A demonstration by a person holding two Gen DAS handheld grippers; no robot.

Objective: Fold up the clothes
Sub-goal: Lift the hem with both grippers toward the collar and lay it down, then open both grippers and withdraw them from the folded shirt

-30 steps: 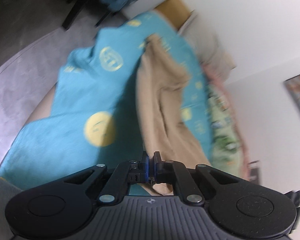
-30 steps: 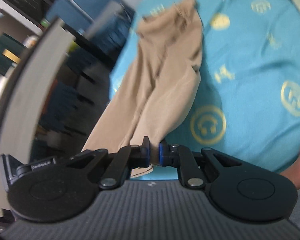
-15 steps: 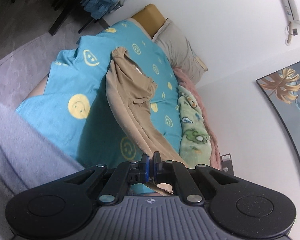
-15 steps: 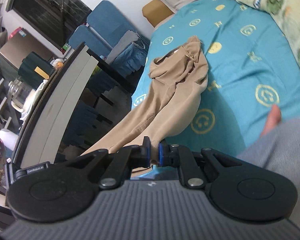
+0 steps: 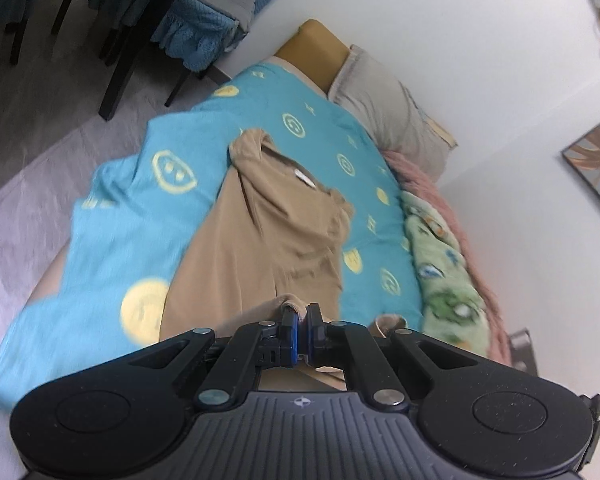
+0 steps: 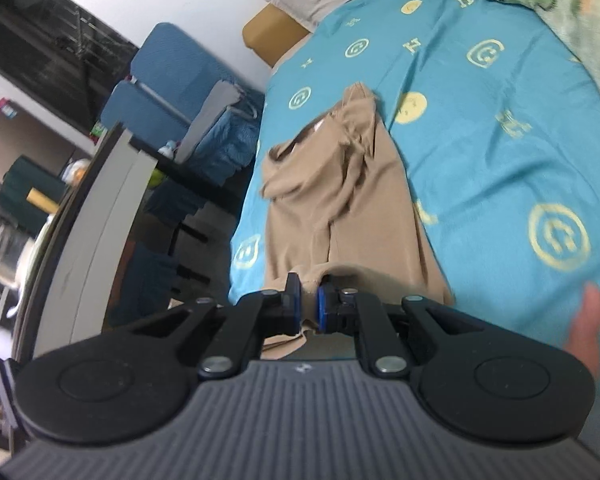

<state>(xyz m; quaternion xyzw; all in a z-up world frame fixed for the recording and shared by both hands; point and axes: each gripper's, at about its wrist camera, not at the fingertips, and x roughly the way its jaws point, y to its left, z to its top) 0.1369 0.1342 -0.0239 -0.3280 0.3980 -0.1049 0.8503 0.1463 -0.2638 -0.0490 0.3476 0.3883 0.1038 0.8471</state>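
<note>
A pair of tan trousers (image 5: 268, 240) lies lengthwise on the teal smiley-print bedspread (image 5: 140, 216), waistband at the far end. My left gripper (image 5: 300, 316) is shut on one leg hem of the trousers. In the right wrist view the trousers (image 6: 340, 208) run away from me, and my right gripper (image 6: 308, 300) is shut on the other leg hem, with cloth bunched between its pads. Both hems are held at the near end, close over the bed.
A grey pillow (image 5: 388, 96) and a green and pink blanket (image 5: 444, 264) lie along the wall side of the bed. Blue chairs (image 6: 172, 92) and a dark table (image 6: 100, 208) stand beside the bed. A hand (image 6: 584, 320) shows at the right edge.
Both grippers have moved forward along the bed with the leg hems, toward the waistband. The trousers now look shorter and lie flatter on the bedspread.
</note>
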